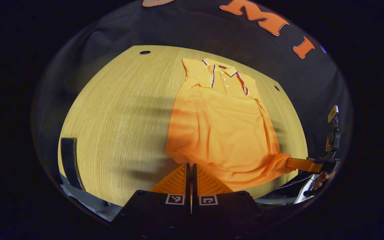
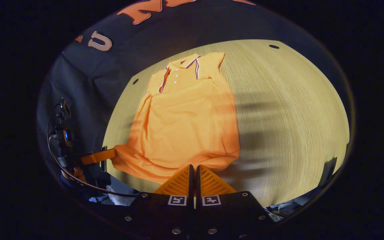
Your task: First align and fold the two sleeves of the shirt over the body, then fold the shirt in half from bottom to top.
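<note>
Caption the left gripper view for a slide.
Both grippers pinch the bottom hem of the sleeve-folded orange shirt on the wooden table.

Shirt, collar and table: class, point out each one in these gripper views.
shirt [image 1: 218,133]: left gripper view, middle of the body.
collar [image 2: 182,64]: right gripper view, its striped edge by the buttons.
table [image 2: 288,110]: right gripper view, bare wood beside the shirt.

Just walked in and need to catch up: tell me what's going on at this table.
A person is folding an orange polo shirt on a wooden table with a gripper in each hand. Both sleeves look folded in already. The left gripper and the right gripper are each shut on the bottom hem, one at each corner, apparently ready for the bottom-to-top fold. The shirt lies flat, collar at the far end.
</note>
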Demonstrator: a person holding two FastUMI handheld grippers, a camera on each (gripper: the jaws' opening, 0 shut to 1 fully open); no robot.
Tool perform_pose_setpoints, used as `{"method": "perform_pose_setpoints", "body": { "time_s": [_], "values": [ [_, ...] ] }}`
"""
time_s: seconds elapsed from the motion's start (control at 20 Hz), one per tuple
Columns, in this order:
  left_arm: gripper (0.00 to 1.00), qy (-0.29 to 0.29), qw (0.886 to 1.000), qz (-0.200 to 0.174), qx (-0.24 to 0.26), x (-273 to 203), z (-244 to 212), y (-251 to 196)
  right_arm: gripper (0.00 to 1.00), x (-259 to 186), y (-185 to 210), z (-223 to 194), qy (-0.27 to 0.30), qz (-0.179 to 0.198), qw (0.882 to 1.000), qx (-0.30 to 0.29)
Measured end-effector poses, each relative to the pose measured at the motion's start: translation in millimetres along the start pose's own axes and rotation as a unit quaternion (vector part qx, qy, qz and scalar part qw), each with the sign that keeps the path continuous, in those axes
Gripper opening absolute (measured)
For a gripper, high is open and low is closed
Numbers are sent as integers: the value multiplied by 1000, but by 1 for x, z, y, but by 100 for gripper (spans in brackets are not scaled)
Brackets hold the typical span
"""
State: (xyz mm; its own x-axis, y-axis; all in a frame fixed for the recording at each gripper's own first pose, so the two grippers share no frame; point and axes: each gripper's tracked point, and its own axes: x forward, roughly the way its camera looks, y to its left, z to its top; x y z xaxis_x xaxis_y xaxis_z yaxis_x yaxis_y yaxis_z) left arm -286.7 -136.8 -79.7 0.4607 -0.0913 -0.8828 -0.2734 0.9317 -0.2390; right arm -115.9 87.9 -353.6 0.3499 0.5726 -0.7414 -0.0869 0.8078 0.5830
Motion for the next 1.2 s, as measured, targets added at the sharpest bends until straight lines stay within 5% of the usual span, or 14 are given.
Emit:
{"method": "perform_pose_setpoints", "body": {
  "time_s": [0.7,1.05,1.2],
  "values": [
    [1,-98,995,-8,3,-8,137,-28,3,-18,21,121,-94,59,994,-12],
    [1,-144,989,-23,7,-1,224,-37,2,-6,21,188,-120,40,992,-25],
    [1,-80,996,-27,29,27,212,-33,3,3,23,199,-126,27,992,-4]
  ]
}}
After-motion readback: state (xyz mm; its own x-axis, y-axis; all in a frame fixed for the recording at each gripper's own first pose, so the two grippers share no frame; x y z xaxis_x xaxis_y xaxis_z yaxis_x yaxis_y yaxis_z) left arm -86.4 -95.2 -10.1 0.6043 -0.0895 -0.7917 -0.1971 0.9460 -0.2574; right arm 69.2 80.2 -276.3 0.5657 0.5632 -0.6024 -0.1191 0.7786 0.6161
